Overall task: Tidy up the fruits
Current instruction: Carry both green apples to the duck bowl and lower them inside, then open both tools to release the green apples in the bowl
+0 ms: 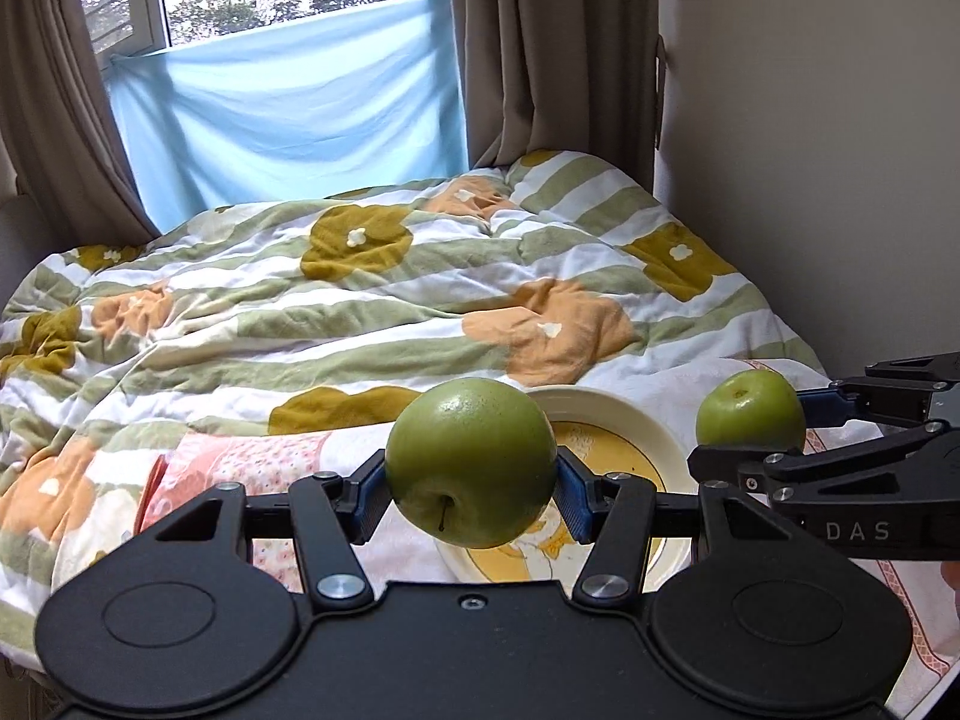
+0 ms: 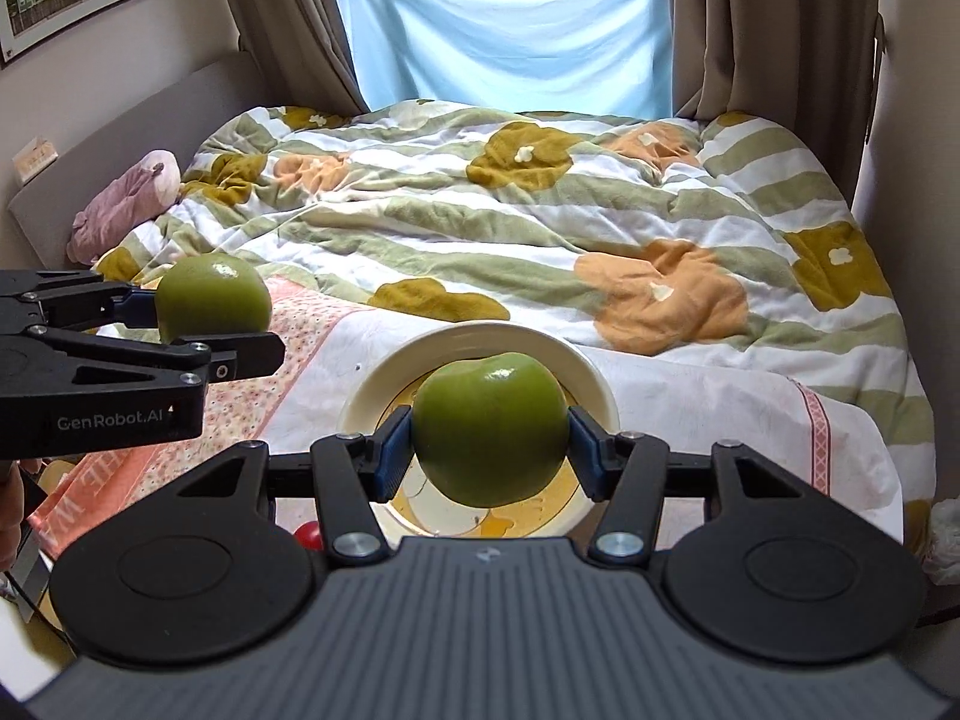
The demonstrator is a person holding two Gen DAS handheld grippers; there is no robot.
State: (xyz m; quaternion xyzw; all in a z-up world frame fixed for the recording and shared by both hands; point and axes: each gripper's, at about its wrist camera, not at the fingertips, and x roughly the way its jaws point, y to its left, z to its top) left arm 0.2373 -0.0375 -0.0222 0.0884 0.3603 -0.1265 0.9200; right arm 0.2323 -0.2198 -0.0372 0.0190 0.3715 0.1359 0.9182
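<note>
Apples held above bed, one per gripper.
Bed [image 2: 600, 228] carries plate [image 2: 372, 390]; left gripper [image 1: 471, 495] clamps stemmed apple [image 1: 471, 462], right gripper [image 2: 490, 441] clamps second apple [image 2: 490, 429], both raised over plate.

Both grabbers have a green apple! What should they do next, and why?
Probably lower the right gripper a little and set its green apple in the cream bowl. That apple already hangs right over the bowl, while the left gripper holds the other apple off to the side.
</note>
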